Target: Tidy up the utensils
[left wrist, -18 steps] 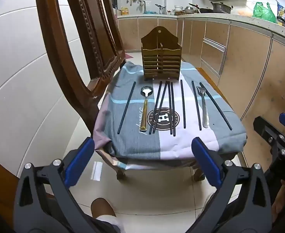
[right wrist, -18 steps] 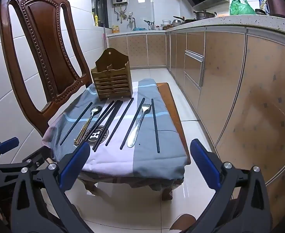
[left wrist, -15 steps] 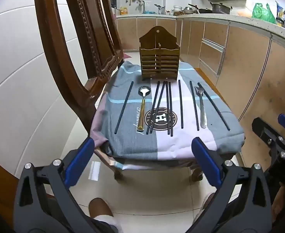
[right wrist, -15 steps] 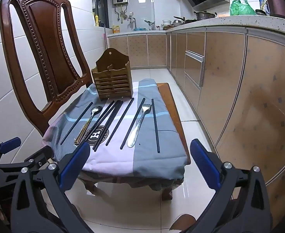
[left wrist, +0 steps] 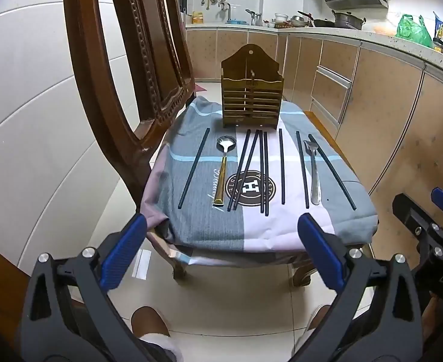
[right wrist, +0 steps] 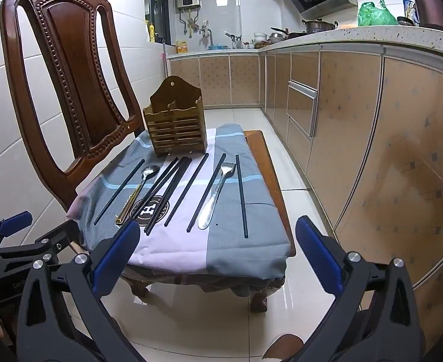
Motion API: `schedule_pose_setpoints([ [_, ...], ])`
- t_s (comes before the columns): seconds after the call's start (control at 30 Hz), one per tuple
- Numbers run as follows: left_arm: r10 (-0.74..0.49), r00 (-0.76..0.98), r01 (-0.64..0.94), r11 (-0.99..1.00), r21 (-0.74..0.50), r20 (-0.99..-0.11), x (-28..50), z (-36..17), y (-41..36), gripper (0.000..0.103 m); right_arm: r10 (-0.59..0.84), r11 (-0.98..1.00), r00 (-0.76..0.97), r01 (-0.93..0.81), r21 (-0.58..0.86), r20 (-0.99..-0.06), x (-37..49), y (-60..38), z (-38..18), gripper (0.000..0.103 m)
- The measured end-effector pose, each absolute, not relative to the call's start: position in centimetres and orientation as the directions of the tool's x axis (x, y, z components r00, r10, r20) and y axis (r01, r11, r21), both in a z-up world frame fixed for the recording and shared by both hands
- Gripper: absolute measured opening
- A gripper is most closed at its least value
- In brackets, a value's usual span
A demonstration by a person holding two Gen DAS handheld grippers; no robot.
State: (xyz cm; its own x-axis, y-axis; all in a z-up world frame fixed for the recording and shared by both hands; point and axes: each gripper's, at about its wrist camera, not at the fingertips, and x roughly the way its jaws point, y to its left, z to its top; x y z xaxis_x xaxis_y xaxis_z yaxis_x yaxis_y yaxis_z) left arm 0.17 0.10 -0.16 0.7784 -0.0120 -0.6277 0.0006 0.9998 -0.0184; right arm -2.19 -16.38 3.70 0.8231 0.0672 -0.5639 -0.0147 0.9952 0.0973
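Ahead of both grippers, at twelve o'clock and well apart from the fingers, the utensils lie in a row on a cloth (left wrist: 191, 229) over a low table (right wrist: 260, 150). The left gripper (left wrist: 221, 253) and right gripper (right wrist: 217, 255) both hang short of the near edge with fingers spread wide and nothing between them. From nine to three o'clock lie black chopsticks (left wrist: 282, 166), a gold-handled spoon (left wrist: 223, 175), and a steel fork (left wrist: 313, 175). Behind them, at the far end of the cloth, stands a wooden holder (left wrist: 251, 96). A chair (right wrist: 67, 69) stands at ten o'clock. The holder's inside is hidden. A round badge (left wrist: 250, 187) on the cloth shows a large "H"; its ring lettering, the script beside the spoon, and the holder's small label are too small to read.
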Motion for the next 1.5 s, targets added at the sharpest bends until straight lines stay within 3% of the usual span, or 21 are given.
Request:
schedule_pose_setpoints([
  [1.5,-0.003,0.769,-0.002,1.0,-0.007,-0.639,0.37,-0.59,0.35,0.099,0.062,0.996,0.829,-0.016,0.087,-0.556,-2.47,-16.41,3.79,0.101],
])
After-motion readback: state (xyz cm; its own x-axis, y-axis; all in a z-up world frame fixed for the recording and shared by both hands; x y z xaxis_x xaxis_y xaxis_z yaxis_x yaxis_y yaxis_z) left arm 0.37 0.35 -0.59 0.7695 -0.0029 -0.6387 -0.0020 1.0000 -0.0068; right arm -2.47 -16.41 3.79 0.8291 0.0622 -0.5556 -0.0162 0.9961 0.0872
